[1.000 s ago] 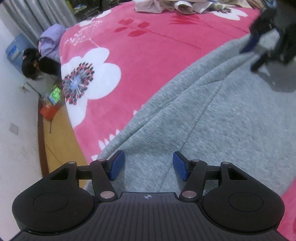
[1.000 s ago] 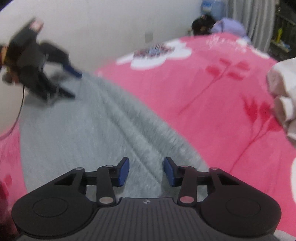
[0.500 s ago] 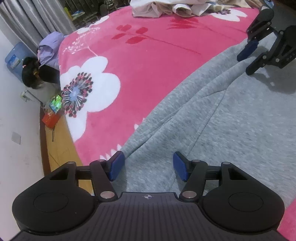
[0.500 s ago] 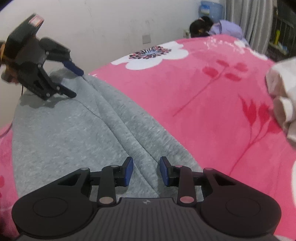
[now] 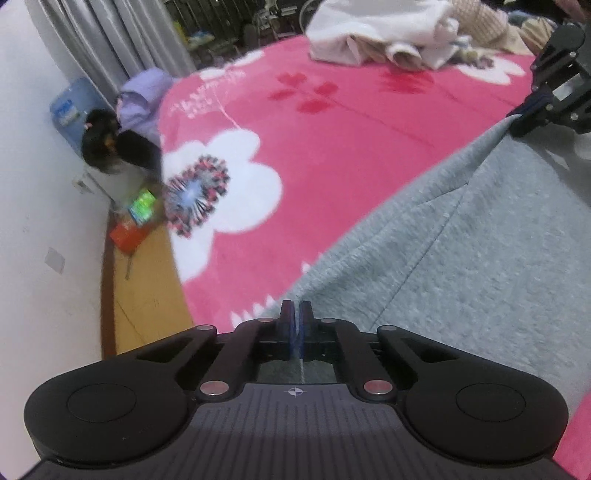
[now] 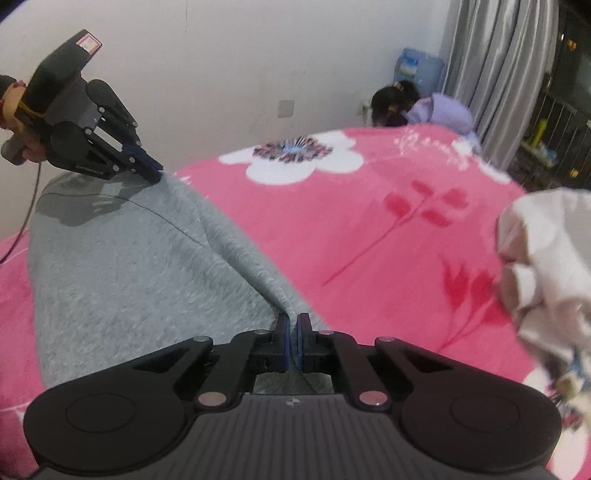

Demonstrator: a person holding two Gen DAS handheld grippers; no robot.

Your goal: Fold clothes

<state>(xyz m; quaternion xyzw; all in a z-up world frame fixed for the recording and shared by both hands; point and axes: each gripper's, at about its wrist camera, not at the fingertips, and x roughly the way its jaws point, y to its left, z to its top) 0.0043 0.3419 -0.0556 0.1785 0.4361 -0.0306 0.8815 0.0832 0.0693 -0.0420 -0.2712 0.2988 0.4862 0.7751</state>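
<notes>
A bed (image 5: 369, 122) under a pink flowered blanket fills both views, and across its near side lies the grey garment (image 5: 480, 277), spread mostly flat with a seam running through it. One long edge of the garment, the one toward the open blanket, is raised into a taut ridge between the two tools. A heap of pale clothes (image 5: 380, 33) sits at the far end of the bed, well apart from the garment. Beyond the bed's far side a person (image 6: 388, 101) crouches by the wall, near a blue water jug (image 6: 421, 68).

The left gripper (image 5: 296, 325) has its fingers pressed together on one end of that grey edge; cloth shows pinched between the blue pads. The right gripper (image 6: 293, 341) is clamped the same way on the other end, with the fabric rising to a peak right at its pads.

Judging by this, the step in hand is a fold of the garment along its length: both ends of one edge are gripped and lifted. The next move likely calls for carrying both ends together, level and at equal pace, across the body of the garment to meet the opposite edge, keeping the ridge tight so the cloth lands without wrinkles, then letting go.
</notes>
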